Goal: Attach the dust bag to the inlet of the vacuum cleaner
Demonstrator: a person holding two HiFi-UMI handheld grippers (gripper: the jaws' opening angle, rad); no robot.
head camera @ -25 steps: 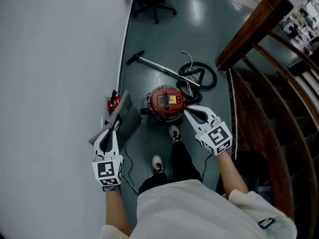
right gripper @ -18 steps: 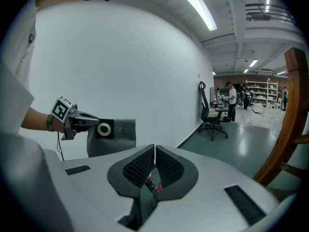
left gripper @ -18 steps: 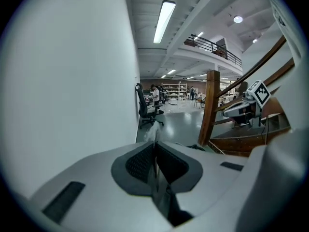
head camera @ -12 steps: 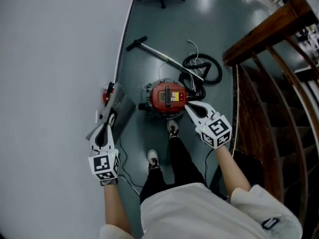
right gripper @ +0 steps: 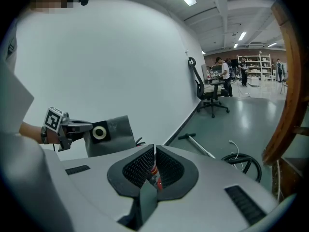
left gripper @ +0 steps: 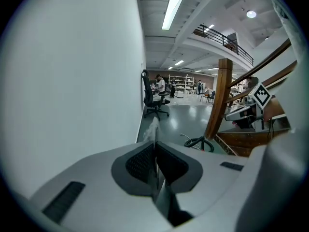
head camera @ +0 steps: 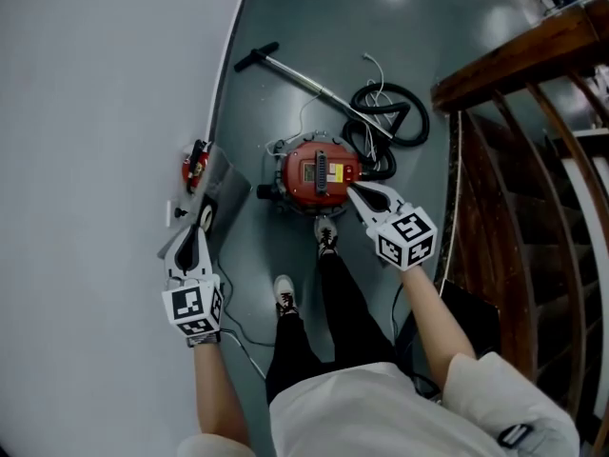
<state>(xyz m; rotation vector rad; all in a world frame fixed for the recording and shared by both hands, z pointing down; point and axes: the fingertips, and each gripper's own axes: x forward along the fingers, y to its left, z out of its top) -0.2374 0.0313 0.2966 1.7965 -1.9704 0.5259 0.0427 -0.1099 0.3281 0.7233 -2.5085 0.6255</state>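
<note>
Dust bag (head camera: 228, 183), gripped by left tool (head camera: 202, 228), lowered beside vacuum (head camera: 319, 172).

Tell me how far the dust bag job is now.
Done: the grey dust bag is picked up off the floor. In hand: the left gripper is shut on it near its collar, by the wall; the right gripper is shut and empty, near the red vacuum cleaner. Left: the bag is apart from the vacuum cleaner, which looks closed; fitting it on the inlet is not yet done.
</note>
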